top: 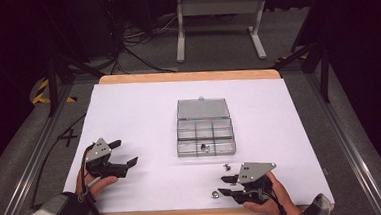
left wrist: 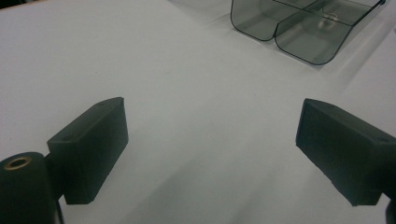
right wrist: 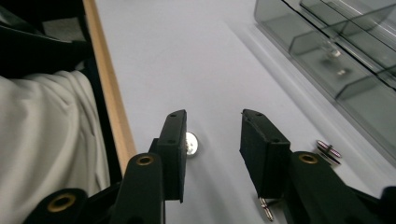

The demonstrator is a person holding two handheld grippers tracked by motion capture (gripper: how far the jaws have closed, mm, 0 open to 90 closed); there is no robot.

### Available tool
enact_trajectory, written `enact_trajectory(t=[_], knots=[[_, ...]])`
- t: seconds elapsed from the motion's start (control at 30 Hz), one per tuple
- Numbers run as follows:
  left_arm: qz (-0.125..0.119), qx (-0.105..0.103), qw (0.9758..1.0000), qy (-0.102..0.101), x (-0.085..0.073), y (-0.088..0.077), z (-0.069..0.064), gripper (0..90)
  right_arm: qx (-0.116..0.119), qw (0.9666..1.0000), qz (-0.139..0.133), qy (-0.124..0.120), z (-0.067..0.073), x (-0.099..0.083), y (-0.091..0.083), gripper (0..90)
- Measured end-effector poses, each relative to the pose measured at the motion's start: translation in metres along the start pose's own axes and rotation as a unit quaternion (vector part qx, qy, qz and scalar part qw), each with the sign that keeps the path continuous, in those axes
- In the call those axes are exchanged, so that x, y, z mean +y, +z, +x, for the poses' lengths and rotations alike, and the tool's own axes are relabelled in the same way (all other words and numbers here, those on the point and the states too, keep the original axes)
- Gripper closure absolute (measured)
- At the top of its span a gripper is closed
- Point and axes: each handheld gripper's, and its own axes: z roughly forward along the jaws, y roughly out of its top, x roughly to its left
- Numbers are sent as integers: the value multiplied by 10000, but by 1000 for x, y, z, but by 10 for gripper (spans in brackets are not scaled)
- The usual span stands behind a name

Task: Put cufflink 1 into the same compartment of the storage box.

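One cufflink (top: pixel 204 147) lies in the clear box (top: pixel 205 135); our right gripper (top: pixel 225 185), jaws apart and empty, nears the silver one (top: pixel 215 194), others waiting.

The surface (top: pixel 144 115) is showing a matt, smooth white sheet over a pale wooden edge (right wrist: pixel 108 88). The compartment box (top: pixel 205 131) is appearing as glossy, smoke-tinted clear plastic. The small round part (right wrist: pixel 191 143) and the cufflink-like pieces (right wrist: pixel 328 150) are glinting as polished metal. Each tool, left (left wrist: pixel 210 149) and right (right wrist: pixel 212 140), is presenting matt black plastic jaws.
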Motion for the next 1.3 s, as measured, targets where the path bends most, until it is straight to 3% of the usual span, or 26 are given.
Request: enact_trajectory(t=[0.43, 0.63, 0.87, 1.07, 1.3], knots=[[15, 21, 10000, 14, 0, 0, -1, 99, 328, 9993, 131, -115, 7, 2, 12, 602], [23, 32, 10000, 34, 0, 0, -1, 100, 394, 9987, 295, -160, 7, 0, 21, 647], [29, 27, 10000, 43, 0, 1, -1, 101, 379, 9980, 479, -164, 5, -3, 29, 649], [53, 29, 10000, 65, 0, 1, -1, 103, 411, 9977, 522, -90, 4, -4, 35, 667], [59, 36, 9999, 99, 1, 1, -1, 103, 323, 9977, 567, -176, 5, -3, 37, 689]])
